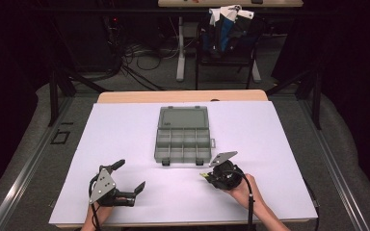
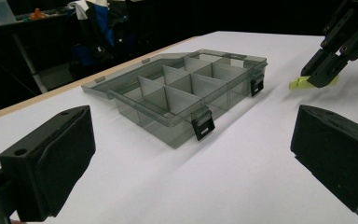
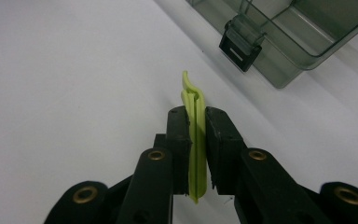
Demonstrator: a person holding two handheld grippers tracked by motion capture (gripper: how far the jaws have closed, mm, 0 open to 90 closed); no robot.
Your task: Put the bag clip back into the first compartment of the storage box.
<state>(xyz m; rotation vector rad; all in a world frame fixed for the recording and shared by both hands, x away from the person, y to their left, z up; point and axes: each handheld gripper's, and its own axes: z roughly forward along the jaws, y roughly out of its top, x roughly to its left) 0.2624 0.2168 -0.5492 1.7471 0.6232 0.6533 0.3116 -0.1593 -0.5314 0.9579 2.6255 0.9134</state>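
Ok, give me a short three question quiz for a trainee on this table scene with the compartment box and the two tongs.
1. True or false: the compartment box has its lid open.
2. What do the right tongs hold? A) a black latch B) a yellow-green plastic piece C) nothing
3. In a word, how do the jaws of the left tongs stand?

Key: 1. true, the lid lies back flat on the table and the compartments show. 2. B, clamped between the jaws, near the box's front right latch. 3. open, with nothing between them.
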